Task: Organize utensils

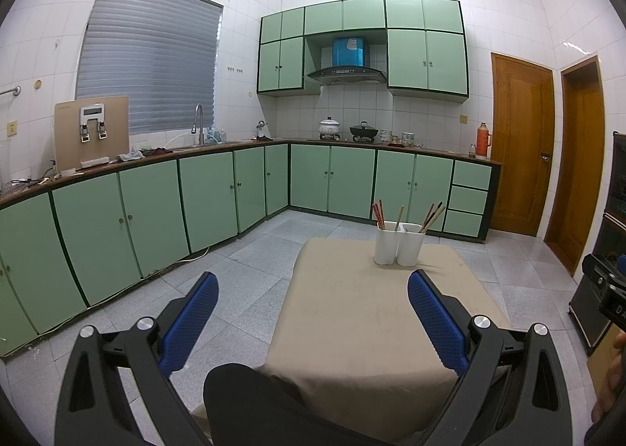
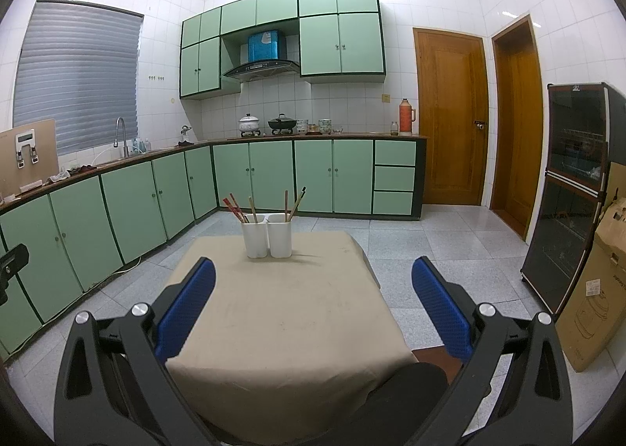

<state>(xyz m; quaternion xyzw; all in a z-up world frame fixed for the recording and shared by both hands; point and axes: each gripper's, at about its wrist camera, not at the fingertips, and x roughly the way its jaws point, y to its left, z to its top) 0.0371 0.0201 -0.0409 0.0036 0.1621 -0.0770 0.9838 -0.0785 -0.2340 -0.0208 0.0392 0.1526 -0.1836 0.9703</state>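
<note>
Two white utensil holders (image 1: 399,243) stand side by side at the far end of a small table with a beige cloth (image 1: 364,324); they also show in the right wrist view (image 2: 268,235). Chopsticks stick up from both: red ones (image 2: 234,207) and a wooden one in the left holder, brown ones (image 2: 295,203) in the right holder. My left gripper (image 1: 313,289) is open and empty, held above the near left part of the table. My right gripper (image 2: 313,277) is open and empty above the near right part.
Green floor cabinets (image 1: 156,211) run along the left and back walls. A dark glass cabinet (image 2: 575,191) and a cardboard box (image 2: 594,289) stand to the right of the table. Wooden doors (image 2: 454,117) are at the back right. A dark knee (image 1: 250,399) is at the table's near edge.
</note>
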